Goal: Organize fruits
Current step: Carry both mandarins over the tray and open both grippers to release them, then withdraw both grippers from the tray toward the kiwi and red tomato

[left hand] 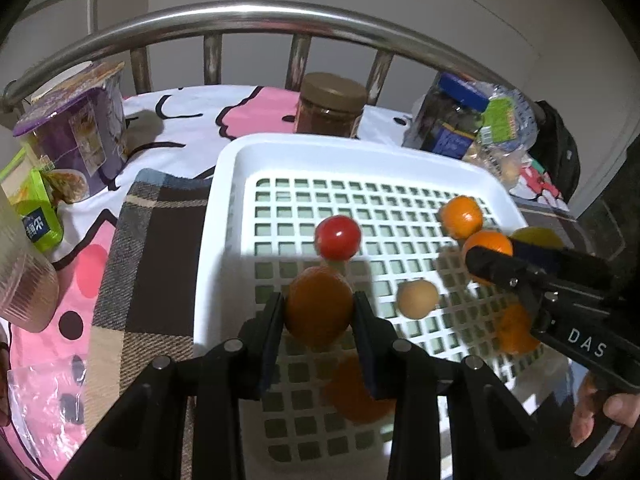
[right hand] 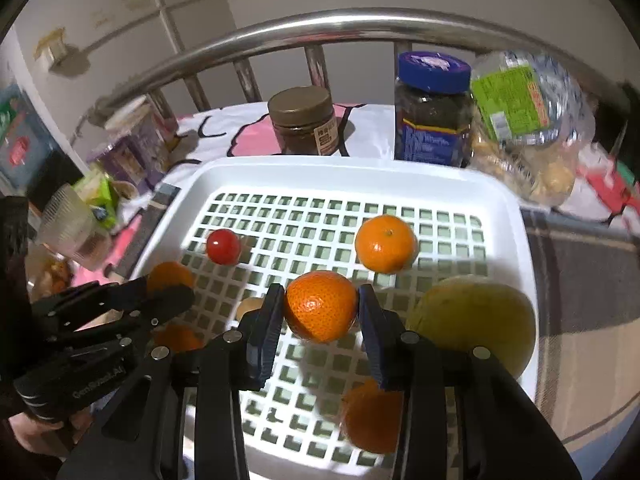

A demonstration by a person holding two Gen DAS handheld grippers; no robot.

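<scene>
Two tangerines are hanging over the white tray [right hand: 508,216], one [left hand: 319,305] being squeezed by the left tongs [left hand: 319,312], the other [right hand: 321,306] by the right tongs [right hand: 320,312], free slots lying toward twelve o'clock.

The right gripper [left hand: 490,256] body carries the white letters "DAS", and the left gripper [right hand: 168,286] body carries a blurred white marking beginning "Gen"; remaining package labels are illegible.
</scene>
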